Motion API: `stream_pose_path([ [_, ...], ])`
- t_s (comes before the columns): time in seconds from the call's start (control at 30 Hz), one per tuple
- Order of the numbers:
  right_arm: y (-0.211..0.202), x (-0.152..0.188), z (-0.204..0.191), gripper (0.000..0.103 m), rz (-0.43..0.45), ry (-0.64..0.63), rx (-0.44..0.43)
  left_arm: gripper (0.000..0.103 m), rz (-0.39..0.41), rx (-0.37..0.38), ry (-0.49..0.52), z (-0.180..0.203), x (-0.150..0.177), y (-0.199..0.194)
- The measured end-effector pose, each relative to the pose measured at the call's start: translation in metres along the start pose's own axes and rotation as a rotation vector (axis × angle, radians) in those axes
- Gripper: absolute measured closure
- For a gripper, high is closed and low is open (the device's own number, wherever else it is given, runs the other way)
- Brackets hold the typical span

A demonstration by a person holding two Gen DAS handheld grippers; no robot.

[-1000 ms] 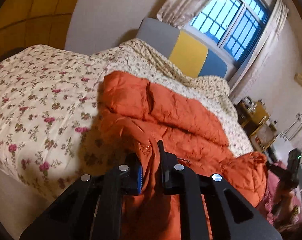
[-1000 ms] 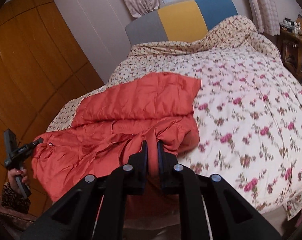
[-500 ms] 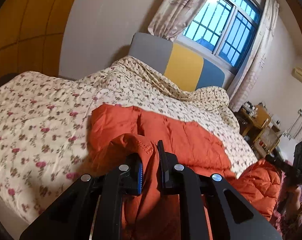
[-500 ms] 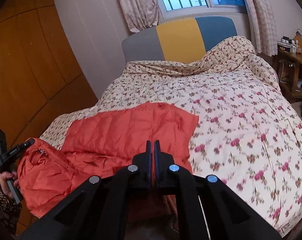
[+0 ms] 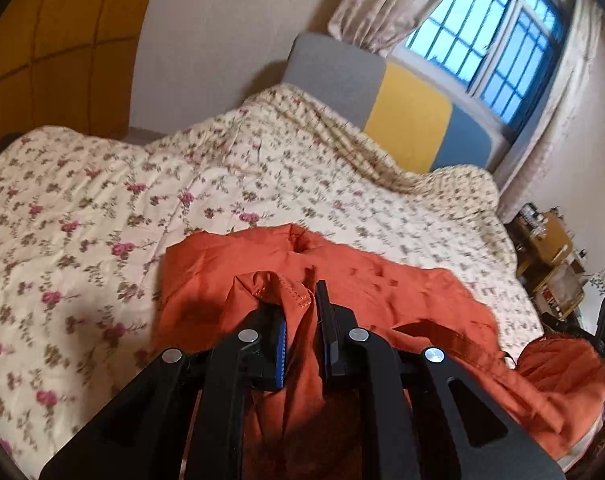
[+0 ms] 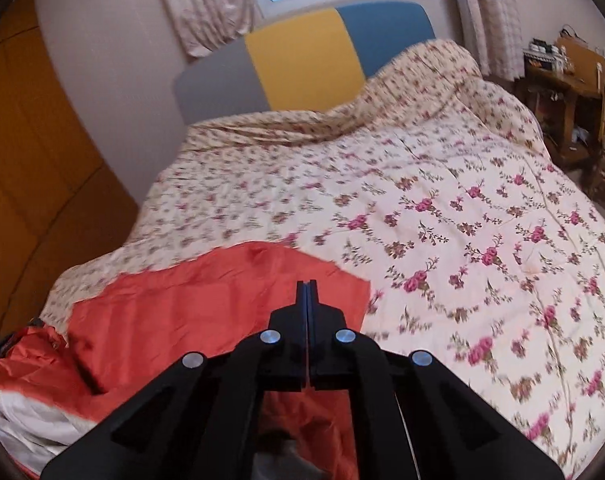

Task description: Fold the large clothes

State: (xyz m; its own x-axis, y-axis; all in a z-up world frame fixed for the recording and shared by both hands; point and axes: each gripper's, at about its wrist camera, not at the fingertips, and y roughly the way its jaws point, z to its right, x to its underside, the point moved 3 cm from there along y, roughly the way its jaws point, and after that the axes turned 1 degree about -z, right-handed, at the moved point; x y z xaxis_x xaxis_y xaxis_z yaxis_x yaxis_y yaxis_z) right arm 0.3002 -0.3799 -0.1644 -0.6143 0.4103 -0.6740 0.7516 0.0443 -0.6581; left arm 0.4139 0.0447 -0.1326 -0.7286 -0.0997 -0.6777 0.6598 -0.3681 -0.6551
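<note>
Left tongs [image 5: 302, 320] pinching orange jacket [image 5: 382, 300], right tongs [image 6: 306, 292] pressed together, contents hidden

Garment: puffy orange-red quilted jacket [image 5: 402, 300], crumpled (pale lining showing)
Place: on floral bedspread [image 6: 442, 208], near edge

- Floral quilt [image 6: 442, 184] lies bare beyond the orange jacket [image 6: 206, 300] toward the headboard [image 6: 302, 64]; open passage there for either gripper
- Bunched quilt ridge [image 5: 366, 152] rises just before the headboard
- Wooden wardrobe [image 6: 26, 168] close along the bed's left side
- Cluttered wooden table [image 6: 562, 80] stands beside the bed's right side
- Jacket fabric fills the gap between the left gripper [image 5: 302, 320] fingers
</note>
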Motion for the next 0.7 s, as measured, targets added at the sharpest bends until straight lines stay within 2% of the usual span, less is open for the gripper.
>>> stream_pose_path([
  [0.2, 0.064, -0.011, 0.011, 0.103, -0.029, 0.031, 0.068, 0.090, -0.080, 0.001, -0.096, -0.011, -0.012, 0.061],
  [0.33, 0.096, -0.023, 0.018, 0.099, -0.018, 0.090, 0.107, 0.090, -0.105, 0.018, -0.150, -0.009, -0.029, 0.081],
  [0.4, 0.101, -0.033, 0.025, 0.089, 0.000, 0.148, 0.102, 0.078, -0.111, 0.041, -0.181, -0.011, -0.040, 0.084],
  [0.43, 0.101, -0.038, 0.030, 0.076, 0.021, 0.179, 0.099, 0.063, -0.093, 0.066, -0.201, -0.013, -0.049, 0.082],
  [0.47, 0.099, -0.042, 0.033, 0.070, 0.040, 0.194, 0.095, 0.048, -0.073, 0.078, -0.216, -0.013, -0.055, 0.080],
  [0.5, 0.093, -0.047, 0.036, 0.069, 0.069, 0.209, 0.091, 0.041, -0.036, 0.093, -0.244, -0.017, -0.063, 0.074],
  [0.53, 0.083, -0.050, 0.038, 0.069, 0.106, 0.218, 0.088, 0.028, 0.010, 0.098, -0.264, -0.021, -0.071, 0.065],
  [0.57, 0.072, -0.052, 0.039, 0.068, 0.139, 0.218, 0.079, 0.021, 0.082, 0.105, -0.283, -0.025, -0.080, 0.051],
  [0.63, 0.048, -0.052, 0.038, 0.061, 0.204, 0.207, 0.064, 0.017, 0.154, 0.102, -0.294, -0.031, -0.089, 0.031],
  [0.7, 0.017, -0.042, 0.035, 0.060, 0.255, 0.174, 0.046, 0.016, 0.219, 0.090, -0.289, -0.036, -0.093, 0.010],
])
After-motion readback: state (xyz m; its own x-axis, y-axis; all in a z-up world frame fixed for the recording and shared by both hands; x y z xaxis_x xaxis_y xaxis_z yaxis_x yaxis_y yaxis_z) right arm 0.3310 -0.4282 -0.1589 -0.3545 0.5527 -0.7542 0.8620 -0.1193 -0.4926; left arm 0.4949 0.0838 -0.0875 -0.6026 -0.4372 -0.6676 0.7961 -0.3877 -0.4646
